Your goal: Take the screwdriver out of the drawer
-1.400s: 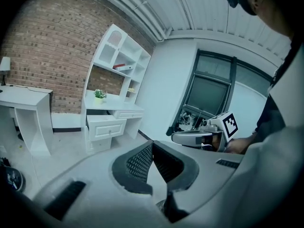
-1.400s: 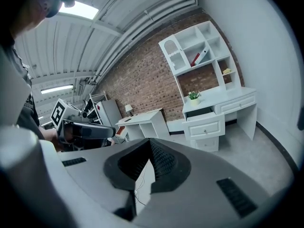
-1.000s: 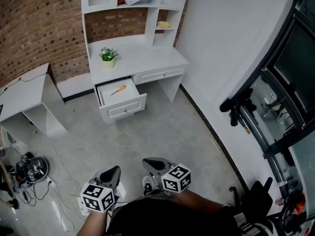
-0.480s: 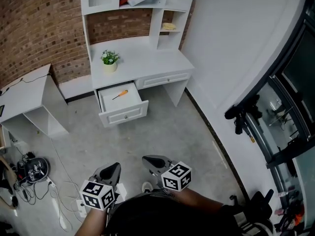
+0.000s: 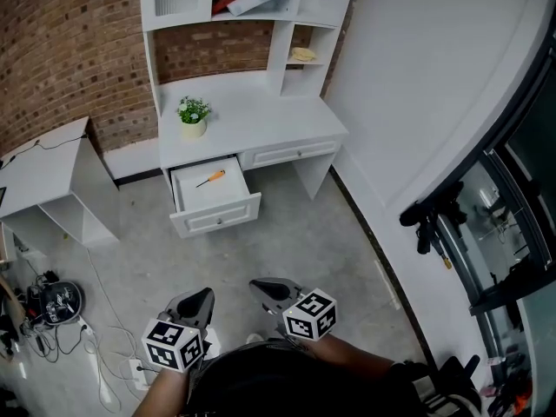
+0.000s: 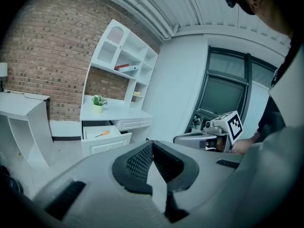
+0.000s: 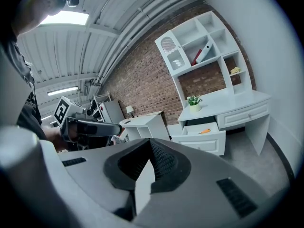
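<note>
Drifting slightly lower in the head view since a second ago, the worktop (image 5: 252, 115) looks nearer. The left tongs (image 5: 200, 301) and right tongs (image 5: 263, 287) stay low over the floor, well apart from it, each closed tip to tip and empty. The screwdriver (image 5: 211, 178) lies in the open drawer (image 5: 217, 217) under the worktop's left end.

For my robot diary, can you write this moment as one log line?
drawer open | screwdriver inside | left hand-held gripper shut | right hand-held gripper shut

head looks down, gripper views forward; all share the far drawer (image 5: 217, 215)
</note>
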Action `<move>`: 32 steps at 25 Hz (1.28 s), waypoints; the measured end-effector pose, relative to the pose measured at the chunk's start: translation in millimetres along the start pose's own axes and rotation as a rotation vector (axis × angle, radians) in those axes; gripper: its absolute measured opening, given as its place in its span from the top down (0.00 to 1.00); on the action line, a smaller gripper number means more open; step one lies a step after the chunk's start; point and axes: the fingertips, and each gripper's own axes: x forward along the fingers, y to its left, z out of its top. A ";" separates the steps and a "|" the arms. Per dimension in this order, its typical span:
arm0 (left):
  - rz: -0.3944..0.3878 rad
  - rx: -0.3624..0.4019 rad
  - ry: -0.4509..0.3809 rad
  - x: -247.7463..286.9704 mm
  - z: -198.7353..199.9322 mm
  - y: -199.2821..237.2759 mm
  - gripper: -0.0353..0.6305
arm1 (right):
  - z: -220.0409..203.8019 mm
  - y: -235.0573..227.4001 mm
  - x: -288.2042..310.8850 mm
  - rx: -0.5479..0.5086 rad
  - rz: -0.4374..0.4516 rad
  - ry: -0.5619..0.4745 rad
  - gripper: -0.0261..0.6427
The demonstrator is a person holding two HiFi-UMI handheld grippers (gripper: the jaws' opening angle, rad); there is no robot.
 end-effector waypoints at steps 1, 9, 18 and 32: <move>0.002 0.001 -0.001 4.3 2.3 -0.4 0.92 | 1.6 -4.2 0.5 -0.001 0.004 0.001 0.95; 0.034 0.005 -0.003 34.4 19.3 2.2 0.92 | 18.0 -36.1 7.2 -0.008 0.036 0.002 0.95; 0.053 -0.008 0.012 40.3 15.7 1.2 0.92 | 16.2 -49.7 2.1 -0.001 0.031 0.016 0.95; -0.007 -0.010 0.056 76.6 18.2 18.1 0.92 | 14.5 -78.4 15.1 0.033 -0.014 0.009 0.95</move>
